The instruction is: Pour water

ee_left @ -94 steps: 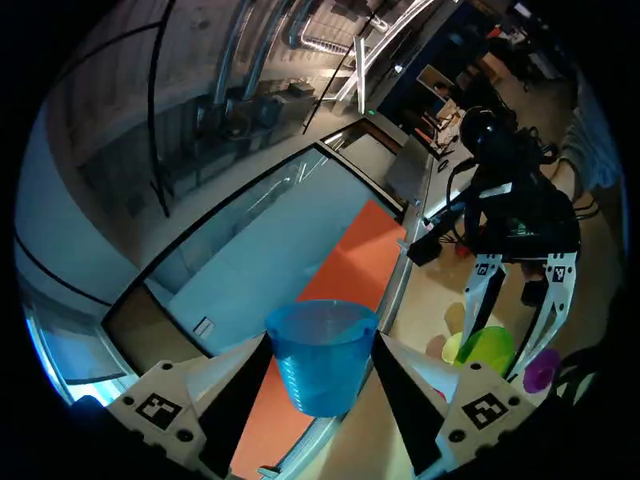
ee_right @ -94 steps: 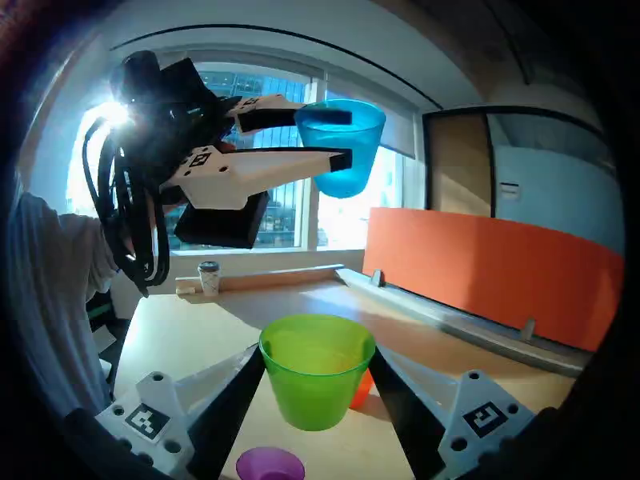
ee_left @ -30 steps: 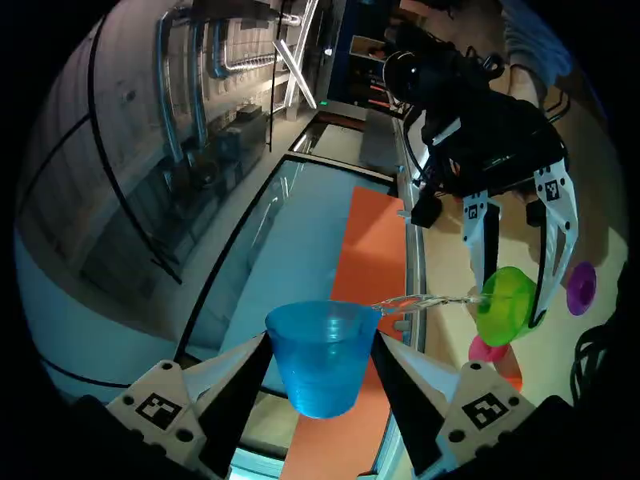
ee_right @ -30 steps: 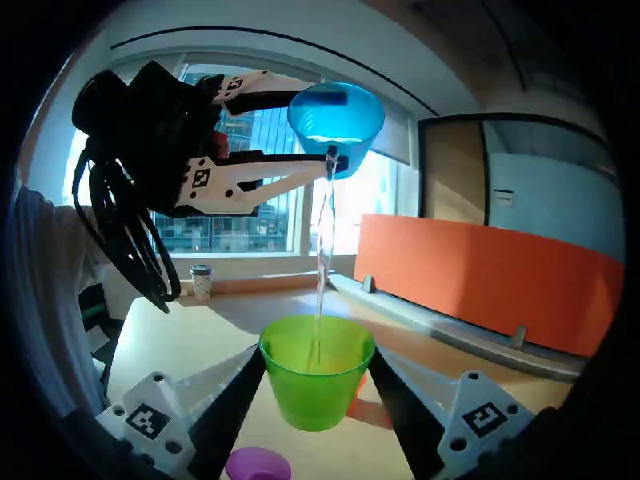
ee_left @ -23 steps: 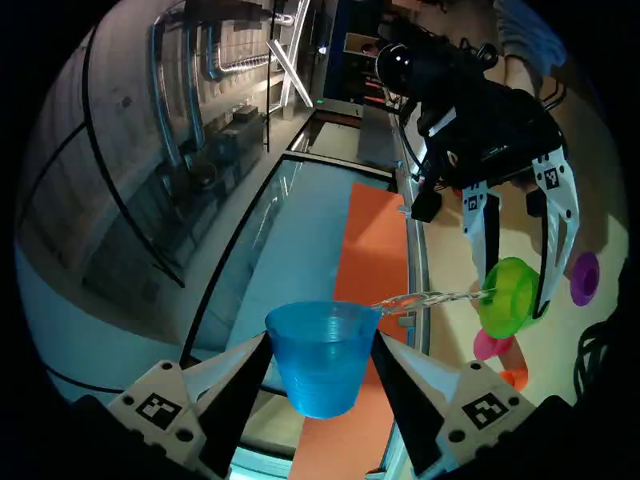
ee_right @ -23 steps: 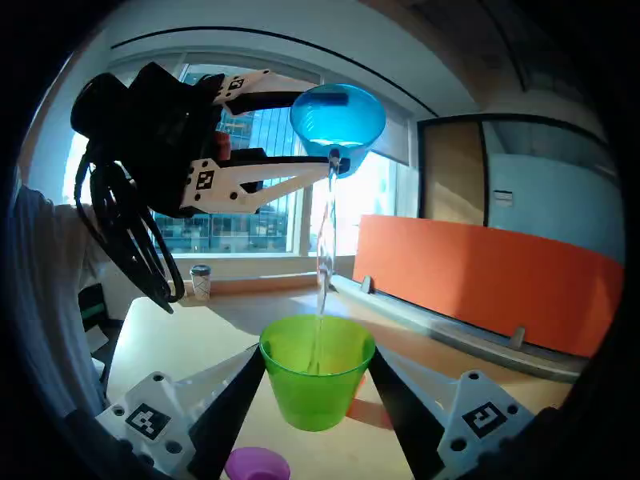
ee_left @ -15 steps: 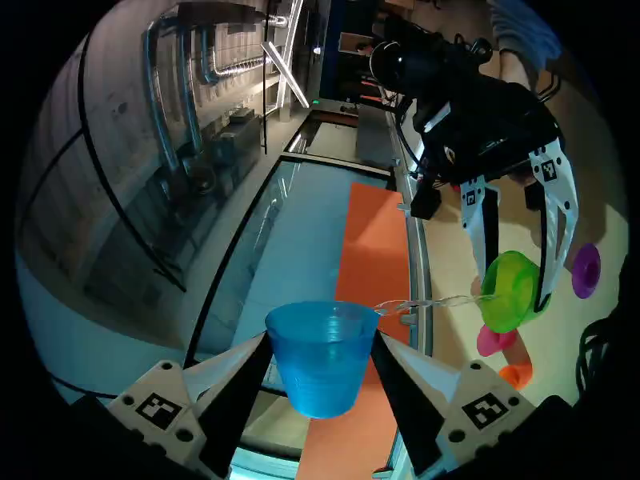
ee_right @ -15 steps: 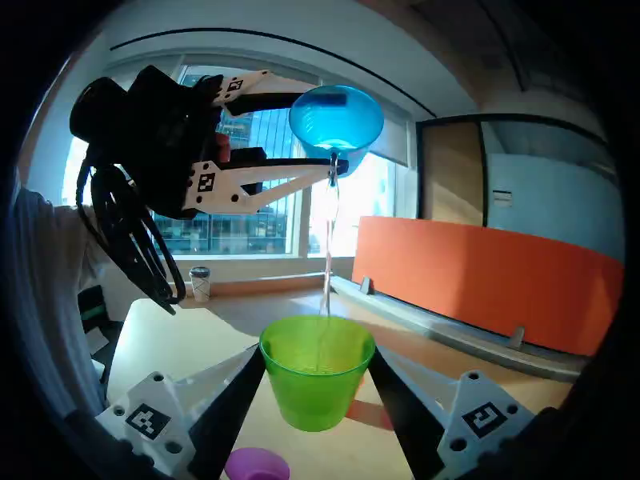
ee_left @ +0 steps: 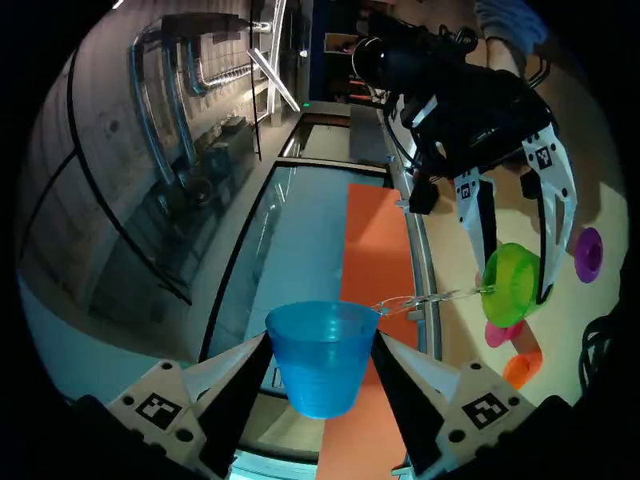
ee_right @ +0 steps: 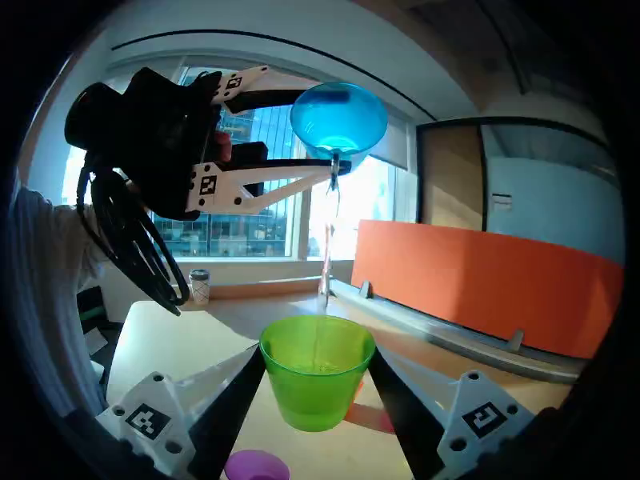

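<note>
My left gripper [ee_left: 320, 362] is shut on a blue cup [ee_left: 322, 357], tipped far over. In the right gripper view that blue cup [ee_right: 338, 118] hangs high, mouth turned down toward me, with the left gripper [ee_right: 340, 128] around it. A thin stream of water [ee_right: 326, 264] falls from its rim into the green cup [ee_right: 317, 381], which stands upright with my right gripper [ee_right: 317, 376] shut on it. In the left gripper view the green cup [ee_left: 510, 284] sits between the right gripper's [ee_left: 516, 268] fingers, and the stream [ee_left: 424, 299] reaches its rim.
A purple cup [ee_right: 258, 464] sits on the wooden table [ee_right: 184, 340] just below the green one; pink [ee_left: 498, 334] and orange [ee_left: 520, 368] cups lie nearby. An orange partition [ee_right: 496, 280] runs along the table's right. A paper cup [ee_right: 199, 285] stands by the window. A person's sleeve [ee_right: 40, 304] is at left.
The blue cup went from upright to tipped and water began pouring. Over the last second the stream has thinned and the cup has tilted a little further.
</note>
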The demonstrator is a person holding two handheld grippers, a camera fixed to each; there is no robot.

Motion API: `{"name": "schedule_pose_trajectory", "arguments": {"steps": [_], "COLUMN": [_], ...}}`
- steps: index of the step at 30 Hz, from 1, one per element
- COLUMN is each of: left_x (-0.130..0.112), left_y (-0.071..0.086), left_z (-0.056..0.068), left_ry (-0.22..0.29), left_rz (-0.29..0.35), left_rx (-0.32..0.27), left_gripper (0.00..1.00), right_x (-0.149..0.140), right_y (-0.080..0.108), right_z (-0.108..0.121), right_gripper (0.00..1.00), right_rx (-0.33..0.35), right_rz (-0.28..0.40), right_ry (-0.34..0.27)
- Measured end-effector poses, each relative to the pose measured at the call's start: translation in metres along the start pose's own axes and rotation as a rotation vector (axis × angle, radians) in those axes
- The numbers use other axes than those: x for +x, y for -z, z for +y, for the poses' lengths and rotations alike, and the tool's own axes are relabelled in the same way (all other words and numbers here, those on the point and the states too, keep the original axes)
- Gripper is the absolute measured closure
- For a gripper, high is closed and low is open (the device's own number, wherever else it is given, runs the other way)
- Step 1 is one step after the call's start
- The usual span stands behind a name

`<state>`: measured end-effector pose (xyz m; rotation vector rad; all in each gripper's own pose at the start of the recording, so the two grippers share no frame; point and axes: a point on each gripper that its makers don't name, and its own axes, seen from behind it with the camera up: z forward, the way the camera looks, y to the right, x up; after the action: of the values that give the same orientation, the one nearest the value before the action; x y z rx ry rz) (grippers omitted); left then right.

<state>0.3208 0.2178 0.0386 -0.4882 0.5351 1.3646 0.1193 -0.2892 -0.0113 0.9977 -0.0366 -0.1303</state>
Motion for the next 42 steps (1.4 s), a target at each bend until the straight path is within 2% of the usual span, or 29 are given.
{"name": "schedule_pose_trajectory", "arguments": {"steps": [13,32,36,42], "left_x": [0.003,0.02,0.022,0.023], "left_y": [-0.002,-0.002,-0.001,-0.001], "left_z": [-0.005,-0.007,-0.004,-0.004], "left_ry": [-0.075,-0.218,-0.23,-0.221], "left_rz": [0.001,0.019,0.022,0.026], "left_rx": [0.015,0.027,0.026,0.024], "left_gripper": [0.15,0.15,0.15,0.15], "right_x": [0.0,0.004,0.005,0.006], "right_y": [0.002,0.0,0.0,0.001], "right_z": [0.003,0.003,0.002,0.003], "right_gripper": [0.09,0.09,0.09,0.09], "right_rx": [-0.004,-0.009,-0.01,-0.012], "right_rz": [0.005,0.015,0.017,0.02], "right_ry": [-0.003,-0.006,-0.005,-0.005]}}
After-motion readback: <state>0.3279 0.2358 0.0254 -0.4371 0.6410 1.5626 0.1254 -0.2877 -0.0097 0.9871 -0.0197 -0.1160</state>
